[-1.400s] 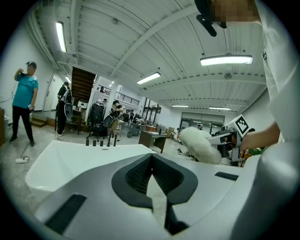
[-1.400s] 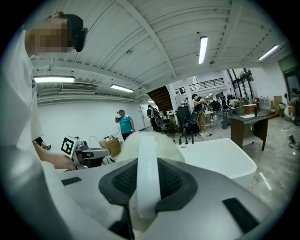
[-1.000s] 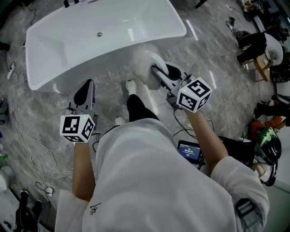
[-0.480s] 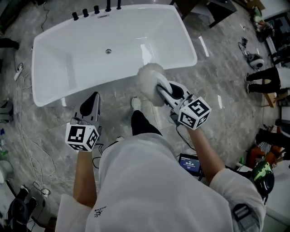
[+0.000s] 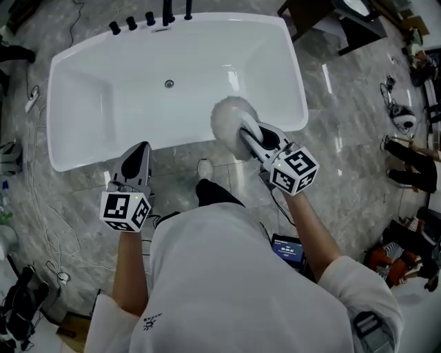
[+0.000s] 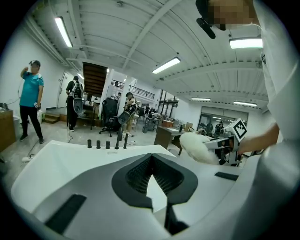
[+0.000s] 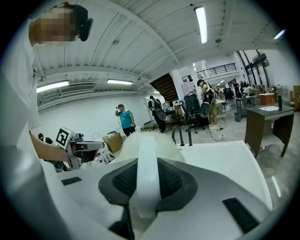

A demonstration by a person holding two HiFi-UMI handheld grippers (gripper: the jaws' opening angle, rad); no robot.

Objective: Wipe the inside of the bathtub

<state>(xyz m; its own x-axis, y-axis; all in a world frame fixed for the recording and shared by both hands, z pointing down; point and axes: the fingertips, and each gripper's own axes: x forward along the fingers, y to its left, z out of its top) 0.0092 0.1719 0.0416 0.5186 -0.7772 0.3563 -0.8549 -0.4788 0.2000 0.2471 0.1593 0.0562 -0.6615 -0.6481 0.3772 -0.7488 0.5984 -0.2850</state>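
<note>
1. The right gripper point(image 5: 253, 140) had its jaws clamped on the flat white handle of a fluffy white duster point(image 5: 231, 118). Its own view showed that handle running straight up between the dark pads, so the grip looked firm.
2. The duster's woolly head sat over the near rim of the white freestanding bathtub point(image 5: 83, 89), towards its right end. I could not tell whether it touched the rim or hung just above it.
3. The left gripper point(image 5: 138, 155) had its jaws brought together with nothing between them. It hovered outside the tub, near the near wall and over the grey marbled floor point(image 5: 344, 103).
4. Inside, the tub's basin lay bare and glossy, with the small round metal drain point(image 5: 169, 83) near the middle. The row of black taps point(image 5: 148, 17) stood on the far rim.
5. No streaks, foam or wet patches showed anywhere.
6. By my reading, the wiping itself had hardly begun. The tool was in hand and at the edge, but the floor of the basin, the sloped ends and the far wall were all left to cover.
7. The next call looked to be lowering the duster down the near wall into the basin.
</note>
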